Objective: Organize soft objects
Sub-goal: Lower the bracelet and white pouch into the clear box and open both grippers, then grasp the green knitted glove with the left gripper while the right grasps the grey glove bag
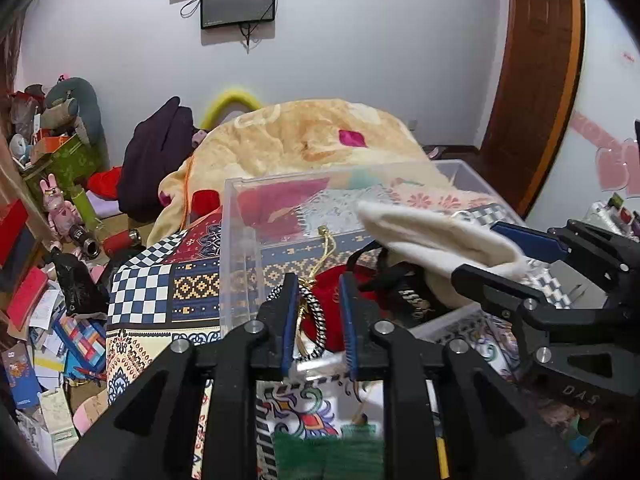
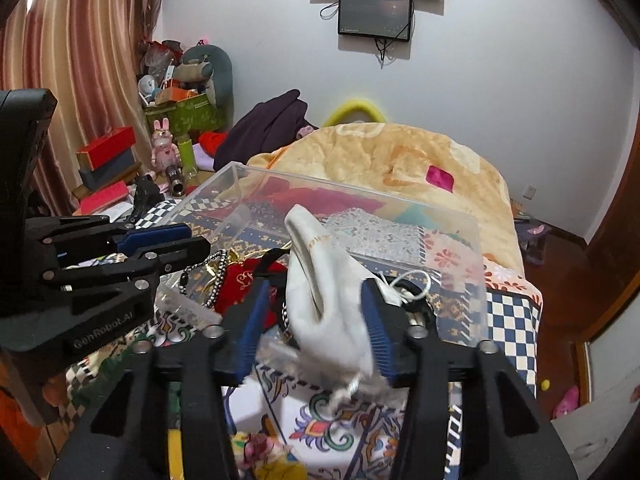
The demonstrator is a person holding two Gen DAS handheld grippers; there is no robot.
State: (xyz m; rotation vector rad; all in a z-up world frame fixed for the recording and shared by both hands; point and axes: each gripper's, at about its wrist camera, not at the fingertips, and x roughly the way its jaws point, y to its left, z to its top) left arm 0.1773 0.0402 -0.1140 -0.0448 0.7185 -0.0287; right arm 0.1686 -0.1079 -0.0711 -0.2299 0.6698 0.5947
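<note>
A clear plastic box (image 1: 240, 240) (image 2: 224, 184) stands on the patterned bedspread. In it lie a red drawstring pouch (image 1: 340, 292) (image 2: 240, 284), a black-and-white braided cord (image 1: 316, 316) (image 2: 218, 276) and a black pouch (image 1: 404, 292). My right gripper (image 2: 316, 312) (image 1: 484, 254) hangs at the box's near rim with a cream cloth pouch (image 2: 320, 288) (image 1: 432, 240) between its wide-apart fingers, blurred. My left gripper (image 1: 318, 320) (image 2: 196, 240) is at the box's near edge, its fingers a small gap apart around the braided cord and a gold string.
A tan blanket heap (image 1: 312, 136) (image 2: 380, 152) lies behind the box. A dark garment (image 1: 156, 152) lies at the far left of the bed. Boxes, a pink rabbit toy (image 1: 56, 204) and clutter fill the left side. A wooden door (image 1: 532, 80) stands right.
</note>
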